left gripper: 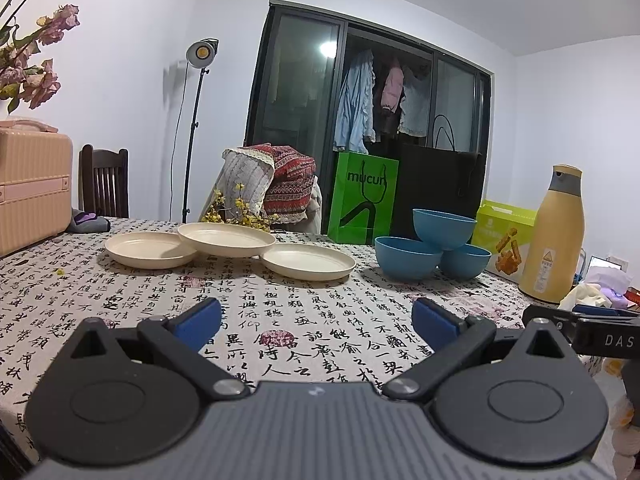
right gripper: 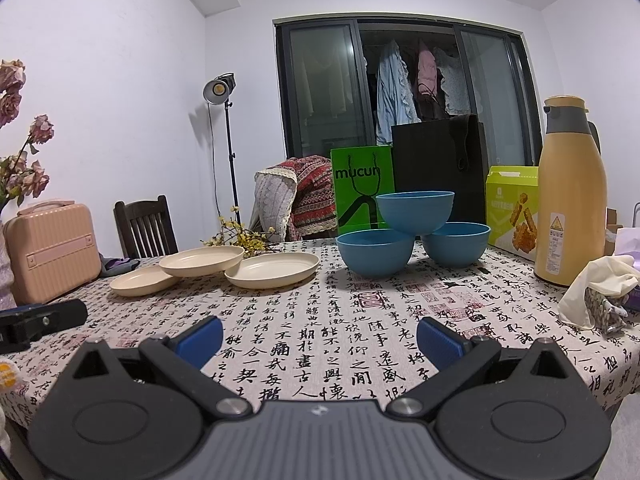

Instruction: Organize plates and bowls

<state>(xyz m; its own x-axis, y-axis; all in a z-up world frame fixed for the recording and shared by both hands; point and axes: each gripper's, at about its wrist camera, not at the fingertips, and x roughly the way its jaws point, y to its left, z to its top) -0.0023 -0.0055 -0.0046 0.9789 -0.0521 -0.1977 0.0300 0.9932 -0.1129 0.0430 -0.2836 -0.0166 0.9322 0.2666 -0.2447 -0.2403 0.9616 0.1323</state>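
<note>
Three cream plates lie on the table: a left plate (left gripper: 150, 250), a right plate (left gripper: 308, 262), and a middle plate (left gripper: 227, 239) resting across their rims. Three blue bowls stand to their right: a front bowl (left gripper: 408, 258), a rear bowl (left gripper: 466, 260), and a top bowl (left gripper: 444, 228) perched on both. The right wrist view shows the same plates (right gripper: 272, 270) and bowls (right gripper: 376, 252). My left gripper (left gripper: 316, 322) is open and empty, well short of the plates. My right gripper (right gripper: 320, 338) is open and empty, well short of the bowls.
The table wears a calligraphy cloth (left gripper: 280, 320). A tan thermos (right gripper: 572, 196), a green snack box (right gripper: 512, 208) and crumpled gloves (right gripper: 596, 292) sit at the right. A pink case (right gripper: 52, 252) and dried flowers (left gripper: 28, 60) stand left. A green bag (left gripper: 362, 200) and a chair (right gripper: 146, 226) are behind.
</note>
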